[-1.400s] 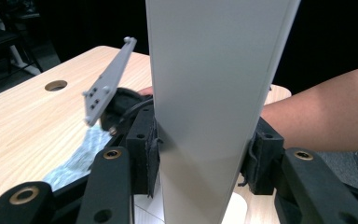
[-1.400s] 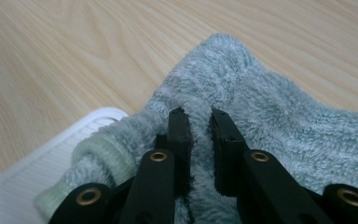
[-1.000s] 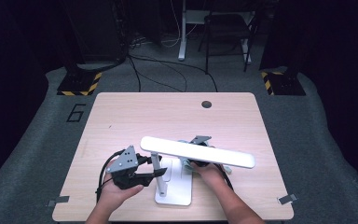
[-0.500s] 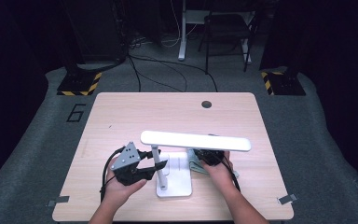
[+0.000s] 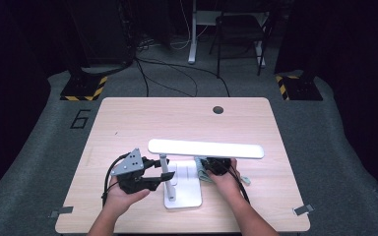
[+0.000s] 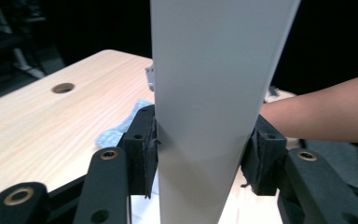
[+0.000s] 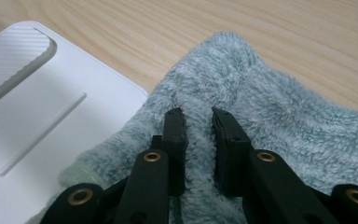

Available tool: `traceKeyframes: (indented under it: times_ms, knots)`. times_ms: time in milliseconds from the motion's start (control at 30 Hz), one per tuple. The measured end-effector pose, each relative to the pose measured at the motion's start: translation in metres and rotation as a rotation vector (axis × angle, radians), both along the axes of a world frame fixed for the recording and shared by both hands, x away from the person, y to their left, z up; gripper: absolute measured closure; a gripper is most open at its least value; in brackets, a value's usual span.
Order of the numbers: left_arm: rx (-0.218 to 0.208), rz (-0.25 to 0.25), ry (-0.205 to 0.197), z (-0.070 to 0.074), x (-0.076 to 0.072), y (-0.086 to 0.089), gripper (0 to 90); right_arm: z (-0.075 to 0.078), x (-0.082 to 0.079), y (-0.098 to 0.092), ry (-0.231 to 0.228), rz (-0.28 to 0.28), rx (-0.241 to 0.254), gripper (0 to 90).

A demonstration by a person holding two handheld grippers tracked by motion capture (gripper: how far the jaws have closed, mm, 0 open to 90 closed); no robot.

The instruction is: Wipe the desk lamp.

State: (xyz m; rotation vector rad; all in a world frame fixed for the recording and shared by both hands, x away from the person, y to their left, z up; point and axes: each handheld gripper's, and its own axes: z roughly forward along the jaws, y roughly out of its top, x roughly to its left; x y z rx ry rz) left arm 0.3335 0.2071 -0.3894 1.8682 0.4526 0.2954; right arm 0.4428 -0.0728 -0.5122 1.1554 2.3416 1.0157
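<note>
Left tongs (image 6: 200,154) straddle the lamp (image 5: 205,148) at its flat white post, pads at each edge, jaws just easing wider; likely steadying it on the desk (image 5: 128,123). Right tongs (image 7: 199,140) press into a fluffy grey-blue cloth (image 7: 270,116) beside the smooth white base (image 7: 51,112), jaws narrowly parted and widening, pile between them, probably for wiping.

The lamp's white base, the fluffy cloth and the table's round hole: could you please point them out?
lamp's white base (image 7: 51,112), right gripper view, flat top.
fluffy cloth (image 7: 279,112), right gripper view, pile.
table's round hole (image 5: 218,109), high view, centre.
</note>
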Motion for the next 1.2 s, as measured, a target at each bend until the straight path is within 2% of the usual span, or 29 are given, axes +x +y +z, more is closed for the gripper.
traceKeyframes:
  times_ms: [133,167,233,300,433,467,567,700,733,1067,1200]
  knots:
    - [-0.001,0.012,-0.008,-0.001,-0.001,-0.001,53.7,0.0,-0.004,0.005,0.003,0.011,0.003,77.9]
    - [-0.004,0.016,-0.009,-0.001,-0.001,-0.001,53.7,0.0,-0.005,0.006,-0.004,0.027,-0.012,78.3]
    - [0.004,0.021,-0.019,-0.001,-0.001,-0.002,53.8,0.0,-0.008,0.008,-0.009,0.021,-0.016,78.7]
    - [0.009,0.026,-0.017,0.0,-0.002,-0.003,53.8,0.0,-0.01,0.008,0.011,0.016,-0.014,79.0]
    - [0.007,0.034,-0.009,0.0,-0.003,-0.003,53.8,-0.001,-0.014,0.007,-0.004,0.032,-0.003,79.4]
    - [0.007,0.036,-0.01,0.0,-0.003,-0.003,53.9,0.0,-0.016,0.006,0.012,0.042,-0.013,79.4]
    - [0.006,0.04,-0.012,-0.001,-0.003,-0.003,53.9,0.001,-0.02,0.004,0.021,0.052,-0.011,79.4]
    - [0.004,0.039,-0.009,-0.001,-0.004,-0.004,53.9,0.001,-0.028,0.003,0.02,0.075,-0.024,79.5]
    - [0.004,0.041,-0.009,-0.001,-0.004,-0.004,53.9,0.002,-0.031,0.003,0.032,0.069,-0.023,79.6]
    - [0.01,0.054,-0.014,-0.001,-0.006,-0.005,54.0,0.002,-0.058,0.0,0.019,0.122,-0.049,79.6]
    - [0.011,0.056,-0.015,-0.001,-0.006,-0.005,54.1,0.001,-0.07,-0.002,-0.003,0.142,-0.06,79.7]
